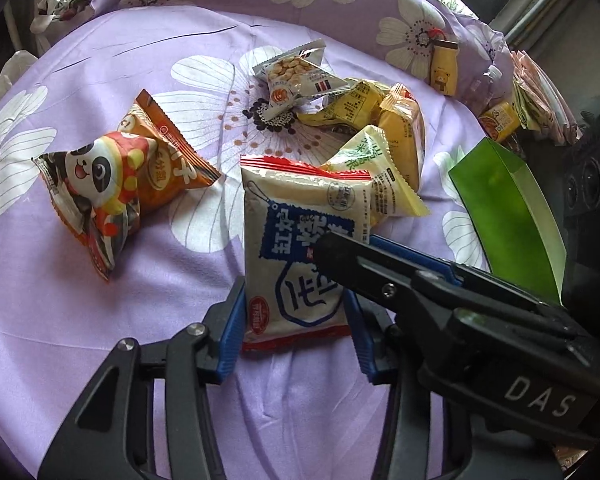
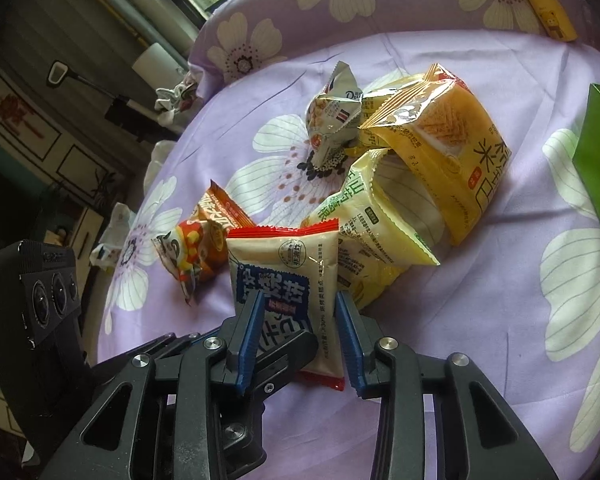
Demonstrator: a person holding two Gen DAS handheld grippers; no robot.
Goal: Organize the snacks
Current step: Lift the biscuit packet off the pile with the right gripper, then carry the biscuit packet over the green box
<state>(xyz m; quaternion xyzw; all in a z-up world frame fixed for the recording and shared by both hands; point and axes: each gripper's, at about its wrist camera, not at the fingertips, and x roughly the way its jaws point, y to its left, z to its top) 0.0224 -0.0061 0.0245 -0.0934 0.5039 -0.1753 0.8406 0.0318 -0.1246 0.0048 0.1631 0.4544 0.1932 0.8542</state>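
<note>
Two grippers met on one cream packet (image 1: 296, 256) standing on the purple sheet (image 1: 60, 320), long axis running near to far. Left gripper (image 1: 296, 316) bracketed its lower sides, pads apparently touching; right gripper (image 2: 296, 336) had closed on it. Left view showed the panda packet (image 1: 96, 184) whole; right view half hid it.

Soft window daylight, fisheye-warped edges.
</note>
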